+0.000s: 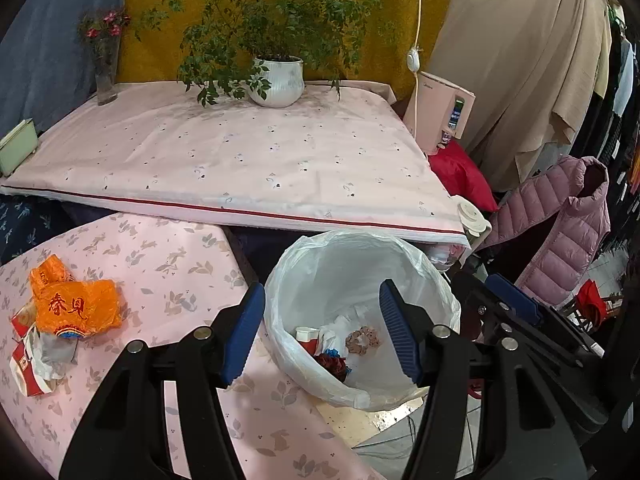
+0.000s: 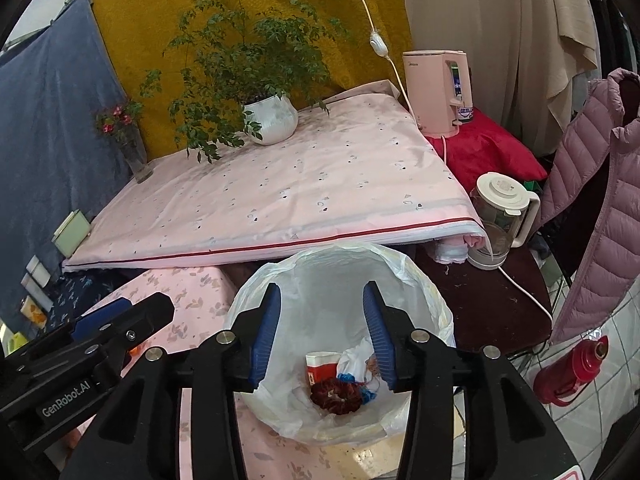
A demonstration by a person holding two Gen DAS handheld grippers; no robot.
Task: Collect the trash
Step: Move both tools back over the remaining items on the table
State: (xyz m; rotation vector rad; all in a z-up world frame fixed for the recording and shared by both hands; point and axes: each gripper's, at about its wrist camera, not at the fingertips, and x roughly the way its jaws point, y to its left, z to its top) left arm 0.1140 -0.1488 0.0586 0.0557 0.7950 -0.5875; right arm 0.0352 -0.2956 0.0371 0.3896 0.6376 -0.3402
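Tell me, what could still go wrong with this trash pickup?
1. The bin stands right against the low table's edge, so a swinging left gripper might tip it.
2. Its thin liner could snag on the open right gripper above it.
3. The orange bag and red cartons lie piled together; grabbing one may scatter the rest.

Potted plant (image 1: 276,84) in a white ribbed pot at the back of the pink sheet-covered surface (image 1: 240,160) — leafy, spreading wide. Glass vase (image 1: 106,76) of red flowers at the rear left corner. Mustard cloth (image 1: 160,12) hangs behind; blue cloth (image 2: 52,128) to its left. Pink water dispenser (image 2: 438,88) on red fabric (image 2: 492,152) at right. Clear jug with cream lid (image 2: 500,216) just off the sheet's front corner — a mauve puffer jacket (image 2: 600,200) hangs beside it. Red flask (image 2: 572,368) lies on floor tiles.
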